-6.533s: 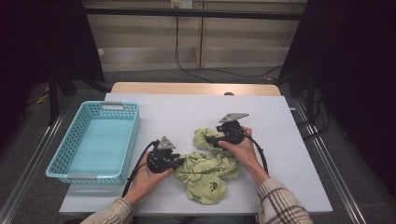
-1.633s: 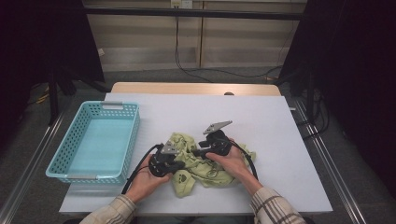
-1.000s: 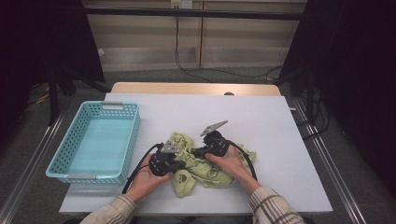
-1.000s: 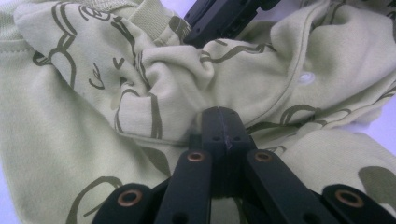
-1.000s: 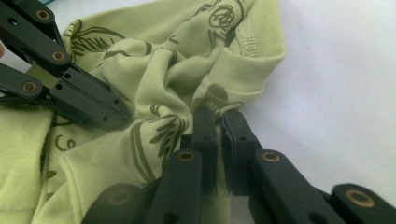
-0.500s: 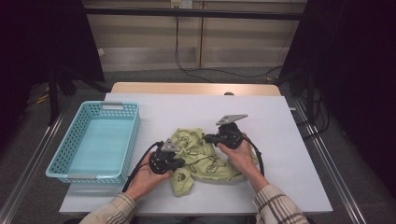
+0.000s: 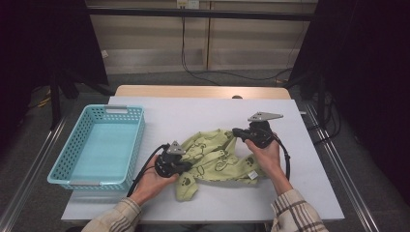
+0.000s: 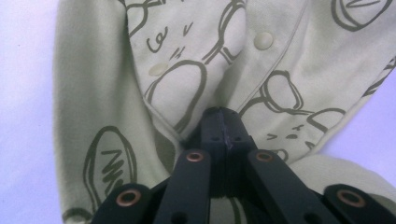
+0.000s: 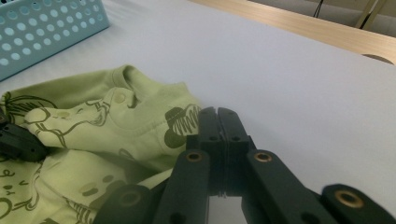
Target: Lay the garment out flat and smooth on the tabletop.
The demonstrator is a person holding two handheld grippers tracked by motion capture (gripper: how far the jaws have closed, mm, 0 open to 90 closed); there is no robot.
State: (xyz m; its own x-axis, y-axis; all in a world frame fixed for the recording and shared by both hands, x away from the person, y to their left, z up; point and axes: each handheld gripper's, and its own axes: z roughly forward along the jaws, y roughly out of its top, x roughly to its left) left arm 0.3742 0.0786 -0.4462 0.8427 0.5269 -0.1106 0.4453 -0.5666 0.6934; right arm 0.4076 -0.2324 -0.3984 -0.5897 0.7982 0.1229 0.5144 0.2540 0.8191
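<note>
Green garment (image 7: 217, 157) lies on desk (image 7: 183, 118), right of basket (image 7: 96, 145). L gripper (image 8: 219, 122) clamped on its near-basket side, R gripper (image 9: 217, 122) on its far edge, prob. pulling cloth apart to spread it flat.

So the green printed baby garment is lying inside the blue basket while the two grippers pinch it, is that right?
Not quite. The green printed garment lies on the white table, to the right of the blue basket, not inside it; the high view shows this. The rest holds: the left gripper and the right gripper each have their jaws closed on its fabric.
</note>
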